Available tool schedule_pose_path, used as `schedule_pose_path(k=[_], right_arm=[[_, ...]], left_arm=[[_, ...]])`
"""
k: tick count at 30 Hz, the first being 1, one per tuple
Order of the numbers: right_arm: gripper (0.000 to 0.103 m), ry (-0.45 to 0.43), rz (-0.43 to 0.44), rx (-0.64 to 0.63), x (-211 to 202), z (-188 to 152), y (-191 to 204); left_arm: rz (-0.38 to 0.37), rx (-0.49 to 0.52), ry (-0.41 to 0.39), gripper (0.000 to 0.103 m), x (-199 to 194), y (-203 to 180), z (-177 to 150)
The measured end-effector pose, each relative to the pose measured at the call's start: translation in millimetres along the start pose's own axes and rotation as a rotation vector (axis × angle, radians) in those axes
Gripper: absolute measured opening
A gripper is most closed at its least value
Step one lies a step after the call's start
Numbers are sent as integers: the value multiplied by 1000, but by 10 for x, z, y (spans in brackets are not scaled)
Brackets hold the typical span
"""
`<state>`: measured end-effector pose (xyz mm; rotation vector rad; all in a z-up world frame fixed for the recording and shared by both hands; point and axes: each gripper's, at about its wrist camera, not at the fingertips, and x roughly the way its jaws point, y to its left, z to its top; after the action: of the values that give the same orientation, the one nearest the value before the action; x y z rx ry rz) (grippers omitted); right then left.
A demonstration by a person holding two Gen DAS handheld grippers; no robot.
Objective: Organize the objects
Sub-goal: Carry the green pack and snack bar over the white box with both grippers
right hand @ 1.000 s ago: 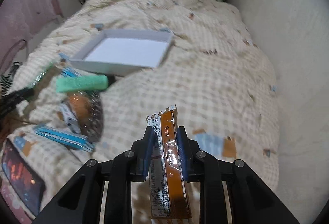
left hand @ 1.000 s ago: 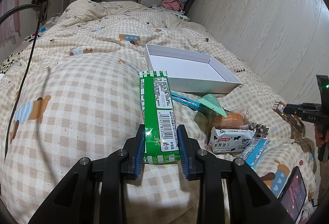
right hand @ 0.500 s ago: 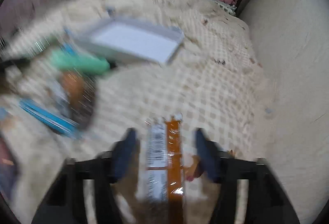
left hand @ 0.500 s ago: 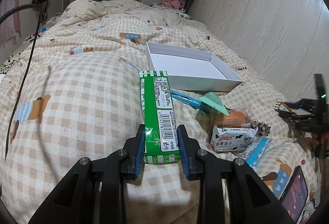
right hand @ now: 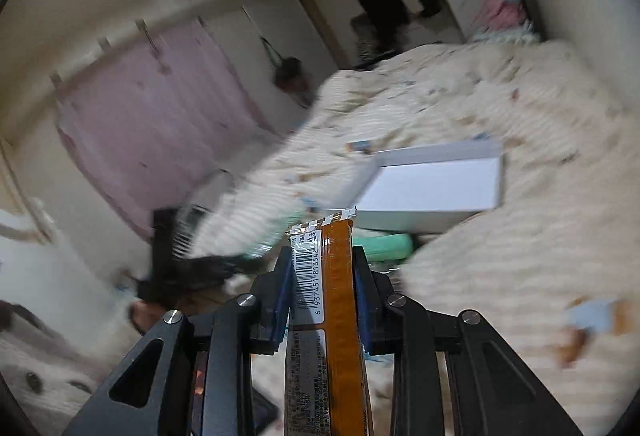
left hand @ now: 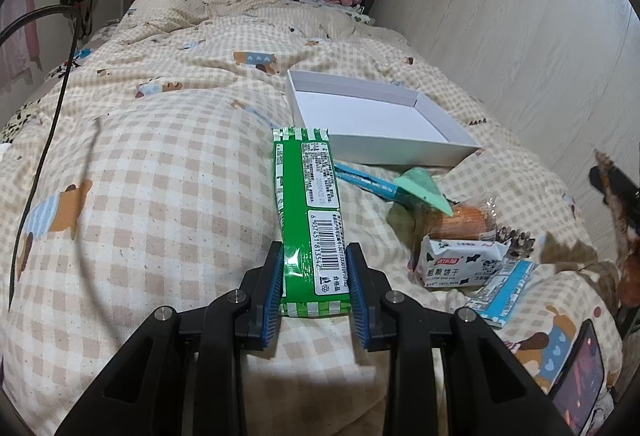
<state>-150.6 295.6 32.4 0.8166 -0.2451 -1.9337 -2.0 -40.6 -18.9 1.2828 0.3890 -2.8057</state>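
Observation:
My left gripper [left hand: 315,256] is shut on the near end of a long green snack packet [left hand: 306,188], which points away over the checked quilt toward an empty white box [left hand: 400,152]. My right gripper [right hand: 322,256] has an orange-brown snack packet [right hand: 336,276] standing on edge between its blue pads; its jaws are closing and the pads press the packet's sides. In the blurred right wrist view the white box [right hand: 400,222] lies ahead and to the right. The right gripper [left hand: 616,192] shows as a dark blur at the right edge of the left wrist view.
Right of the green packet lies a pile of snacks: a mint-green packet [left hand: 420,192], a blue stick packet [left hand: 368,182], a wrapped bun [left hand: 460,222], a cow-print biscuit packet [left hand: 460,268] and a light-blue packet [left hand: 500,292]. A phone [left hand: 580,376] lies at the bed's corner. A black cable [left hand: 52,124] crosses the left.
The right gripper swung round, so its view now looks up and toward the room's curtain side. Its jaws spread around the orange packet, then narrowed again. The left gripper and green packet kept still.

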Motion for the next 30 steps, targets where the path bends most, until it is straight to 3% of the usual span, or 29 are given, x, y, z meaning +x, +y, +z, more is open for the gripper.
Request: schedule_pose_path(k=[6, 9, 12, 17, 30], right_arm=[[29, 17, -15, 141, 280, -353, -370], [29, -29, 2, 161, 196, -366, -396], [29, -72, 49, 178, 104, -394, -444], [29, -58, 90, 246, 170, -427, -596], [29, -61, 100, 256, 162, -436, -599]], left_arm=[[101, 102, 62, 32, 95, -189, -26], [129, 123, 61, 31, 103, -236, -39], [118, 117, 55, 31, 91, -221, -35], [96, 100, 49, 32, 82, -182, -23], [53, 77, 19, 32, 16, -140, -7]])
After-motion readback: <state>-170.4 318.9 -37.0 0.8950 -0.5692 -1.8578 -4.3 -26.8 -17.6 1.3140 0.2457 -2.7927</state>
